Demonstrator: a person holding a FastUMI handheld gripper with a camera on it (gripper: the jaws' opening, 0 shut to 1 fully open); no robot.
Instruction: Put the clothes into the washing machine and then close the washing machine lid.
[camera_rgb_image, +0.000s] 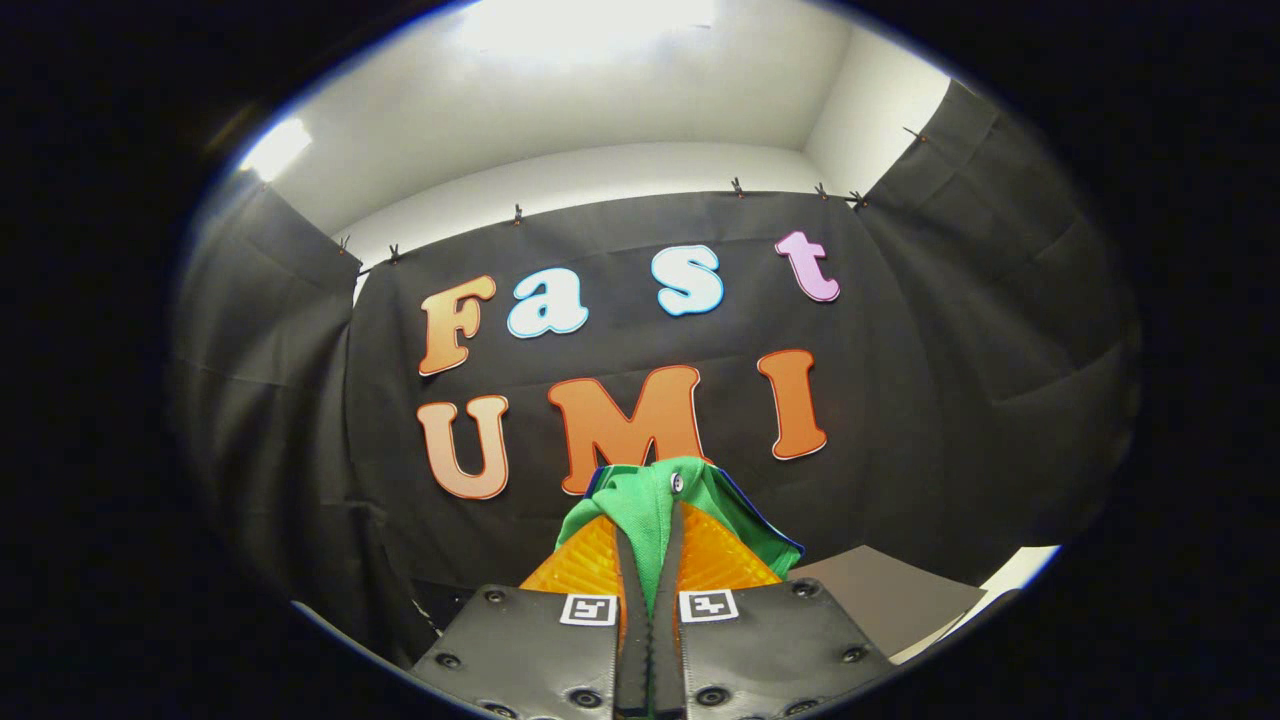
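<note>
gripper (648, 545) fingers around green garment (650, 510) (black-draped booth)

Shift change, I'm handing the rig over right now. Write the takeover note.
Gripper: shut on the green garment, both orange fingers pressing the cloth, which bunches over their tips.
Position: gripper is raised and faces the black booth wall; a grey panel lies beyond the fingers, low on the right; cannot tell what it is.
Done: garment picked up.
Left: bring it to the washing machine, drop it in, release, then close the lid.
</note>
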